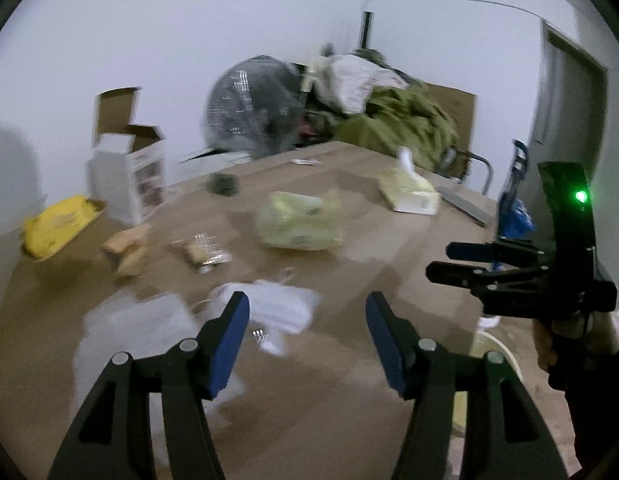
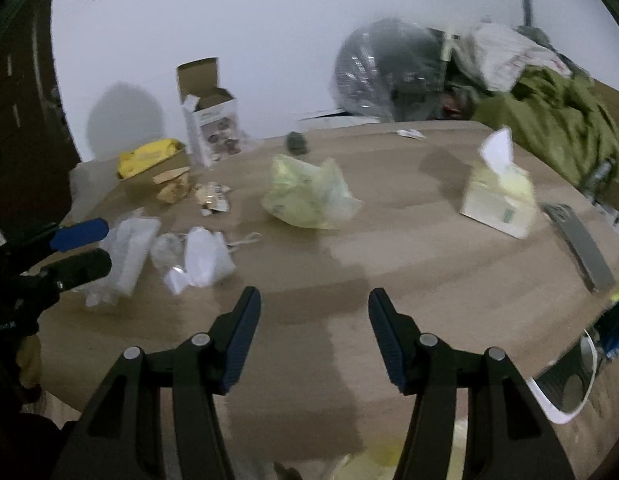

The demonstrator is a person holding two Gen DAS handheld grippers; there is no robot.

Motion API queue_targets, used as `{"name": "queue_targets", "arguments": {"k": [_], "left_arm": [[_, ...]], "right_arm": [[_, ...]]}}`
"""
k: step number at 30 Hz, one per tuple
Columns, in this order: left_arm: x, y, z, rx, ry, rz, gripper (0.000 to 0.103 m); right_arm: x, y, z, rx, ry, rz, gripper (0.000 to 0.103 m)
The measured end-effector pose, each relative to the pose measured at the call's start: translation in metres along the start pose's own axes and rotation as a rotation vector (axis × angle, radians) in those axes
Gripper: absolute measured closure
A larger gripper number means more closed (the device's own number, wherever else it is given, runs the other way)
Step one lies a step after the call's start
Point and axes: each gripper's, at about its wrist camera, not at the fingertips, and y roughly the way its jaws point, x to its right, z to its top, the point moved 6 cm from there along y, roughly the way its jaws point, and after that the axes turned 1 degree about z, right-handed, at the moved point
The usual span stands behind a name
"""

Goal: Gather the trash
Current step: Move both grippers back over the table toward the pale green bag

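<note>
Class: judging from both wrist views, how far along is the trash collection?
Barely begun. Nothing looks collected. Both the left gripper and right gripper are open and empty. Still on the wooden table: white crumpled wrappers, a pale yellow plastic bag and a foil snack wrapper.

plastic bag [image 2: 309,196] mid-table [image 2: 409,280], tissue box [image 2: 499,200] right, wrappers [image 2: 205,256] left, carton [image 2: 211,128] behind
</note>
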Motion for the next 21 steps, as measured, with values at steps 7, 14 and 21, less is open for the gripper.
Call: {"name": "queue_targets", "arguments": {"k": [7,14,21], "left_arm": [[-0.057,-0.003,-0.015,-0.047,-0.114,0.126,0.042],[-0.077,0.005,-0.026,-0.125,-0.185,0.18,0.026],[-0.072,0.035,-0.031,-0.212,-0.165,0.178,0.022]], "right_arm": [[-0.03,0.029,0.016,-0.015,-0.054,0.073,0.049],[-0.04,0.053,0.035,-0.009,-0.075,0.125,0.049],[-0.036,0.065,0.049,0.001,-0.063,0.171,0.049]]}}
